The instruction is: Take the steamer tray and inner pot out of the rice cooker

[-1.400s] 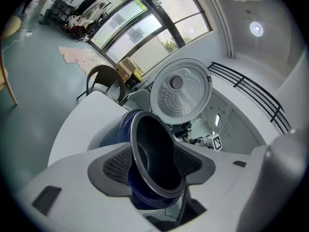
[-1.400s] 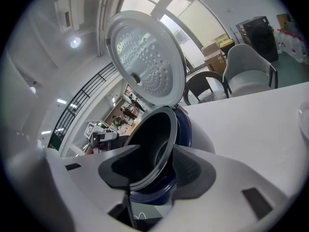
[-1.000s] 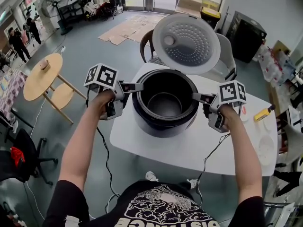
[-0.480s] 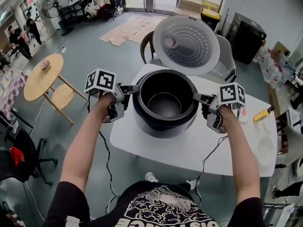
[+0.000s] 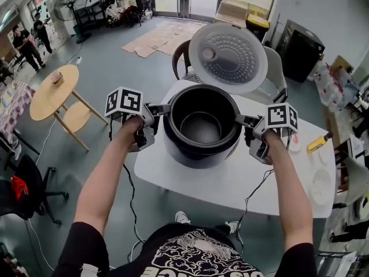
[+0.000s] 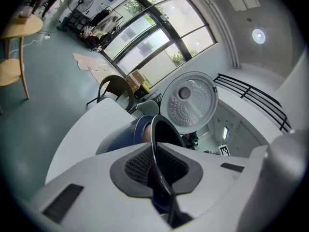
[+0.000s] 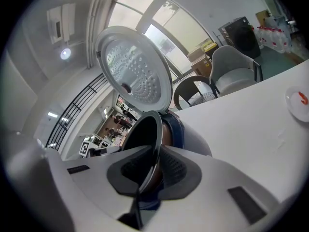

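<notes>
The dark rice cooker (image 5: 196, 154) stands on the white table (image 5: 230, 183) with its lid (image 5: 229, 56) raised behind it. Its black inner pot (image 5: 200, 105) sits inside and holds nothing that I can see. My left gripper (image 5: 164, 108) is shut on the pot's left rim (image 6: 157, 129), which runs between the ribbed pads (image 6: 137, 166). My right gripper (image 5: 239, 120) has the right rim (image 7: 155, 129) between its pads (image 7: 176, 170), pinching it while its jaws are closing. No steamer tray shows in the pot.
A small white dish (image 7: 299, 100) and a yellow-handled tool (image 5: 319, 142) lie on the table to the right. Chairs (image 5: 277, 68) stand behind the cooker. A round wooden table (image 5: 55, 91) is on the floor at left. People stand far off at the left edge.
Both grippers' jaws have closed in on the inner pot's rim. The hands have hardly moved, and the pot still sits in the cooker.
</notes>
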Tool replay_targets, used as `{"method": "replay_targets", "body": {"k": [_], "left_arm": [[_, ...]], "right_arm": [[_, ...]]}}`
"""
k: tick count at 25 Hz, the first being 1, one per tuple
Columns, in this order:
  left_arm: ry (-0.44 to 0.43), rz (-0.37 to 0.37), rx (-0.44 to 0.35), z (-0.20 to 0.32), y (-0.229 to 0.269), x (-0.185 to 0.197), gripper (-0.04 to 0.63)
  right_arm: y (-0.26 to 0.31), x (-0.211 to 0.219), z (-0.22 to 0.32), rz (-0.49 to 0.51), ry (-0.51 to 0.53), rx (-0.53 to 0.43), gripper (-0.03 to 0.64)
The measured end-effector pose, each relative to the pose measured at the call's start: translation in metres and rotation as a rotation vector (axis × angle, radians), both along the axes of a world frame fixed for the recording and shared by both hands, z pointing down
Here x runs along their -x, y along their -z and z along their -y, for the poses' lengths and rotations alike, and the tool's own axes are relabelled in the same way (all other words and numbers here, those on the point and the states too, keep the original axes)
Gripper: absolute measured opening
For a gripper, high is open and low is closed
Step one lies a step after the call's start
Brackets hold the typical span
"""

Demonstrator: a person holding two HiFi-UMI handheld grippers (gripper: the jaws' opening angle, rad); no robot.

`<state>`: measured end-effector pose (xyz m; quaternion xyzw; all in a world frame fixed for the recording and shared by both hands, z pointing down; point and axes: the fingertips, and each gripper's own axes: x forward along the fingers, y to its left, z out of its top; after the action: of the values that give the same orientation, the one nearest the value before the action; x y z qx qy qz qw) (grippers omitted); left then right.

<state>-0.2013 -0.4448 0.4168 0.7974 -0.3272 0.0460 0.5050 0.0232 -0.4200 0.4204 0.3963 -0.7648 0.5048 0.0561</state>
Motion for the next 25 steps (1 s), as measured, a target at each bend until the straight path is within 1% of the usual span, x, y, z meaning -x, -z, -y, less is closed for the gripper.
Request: {"method": "replay_targets", "body": {"k": [5, 11, 14, 19, 25], "left_arm": [[0.025, -0.028, -0.026, 0.000, 0.026, -0.015, 0.034], [0.039, -0.049, -0.070, -0.010, 0.049, -0.010, 0.032], [0.045, -0.063, -0.089, -0.013, 0.061, -0.016, 0.032], [0.049, -0.058, -0.117, -0.020, 0.076, -0.015, 0.031], [0.087, -0.081, -0.167, -0.028, 0.096, -0.014, 0.028]], "right_arm": [[0.028, -0.016, 0.002, 0.007, -0.003, -0.031, 0.057], [0.045, -0.011, -0.009, 0.020, -0.017, -0.063, 0.055], [0.054, -0.017, -0.012, 0.022, -0.020, -0.081, 0.054], [0.068, -0.017, -0.015, 0.033, -0.026, -0.115, 0.052], [0.082, -0.017, -0.016, 0.032, 0.002, -0.163, 0.049]]}}
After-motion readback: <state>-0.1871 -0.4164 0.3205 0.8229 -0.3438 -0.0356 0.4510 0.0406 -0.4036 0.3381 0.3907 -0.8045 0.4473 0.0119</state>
